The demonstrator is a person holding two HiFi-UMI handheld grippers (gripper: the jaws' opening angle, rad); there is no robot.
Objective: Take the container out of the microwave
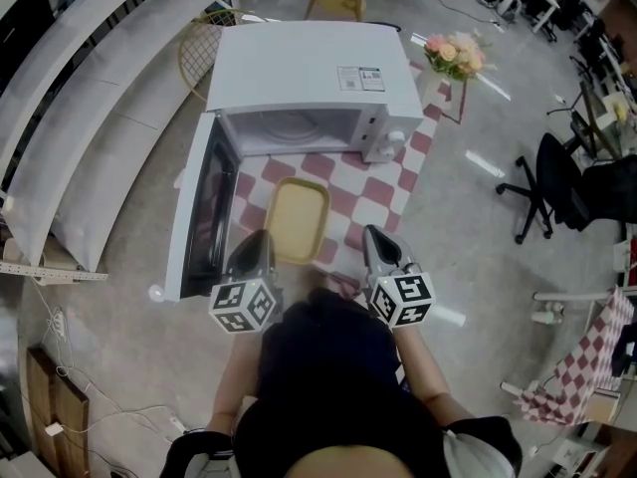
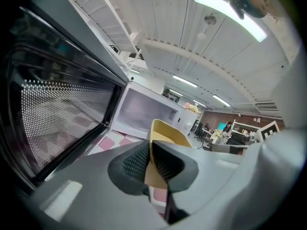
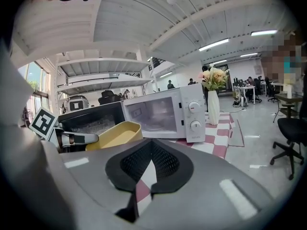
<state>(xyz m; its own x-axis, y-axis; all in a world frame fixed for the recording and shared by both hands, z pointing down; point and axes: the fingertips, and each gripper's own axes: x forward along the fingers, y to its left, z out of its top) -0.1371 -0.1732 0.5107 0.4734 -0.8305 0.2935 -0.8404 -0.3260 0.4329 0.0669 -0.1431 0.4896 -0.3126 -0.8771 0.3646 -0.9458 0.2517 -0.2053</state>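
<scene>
Heads up: the yellow rectangular plastic container (image 2: 165, 131) has its near rim buried between the left gripper (image 2: 150, 145) pads, so that edge is hidden. The printed label (image 1: 360, 78) on the white microwave (image 1: 299, 63) is too tiny to read. Its dark-glass open door (image 2: 62, 114) runs off the left edge, and the red-and-white checked cloth (image 1: 383, 192) disappears under the person's dark top (image 1: 328, 366) at the near side.

Grey concrete floor (image 1: 478, 267), black office chair (image 1: 553, 172) (strip lights (image 2: 230, 8) overhead)
</scene>
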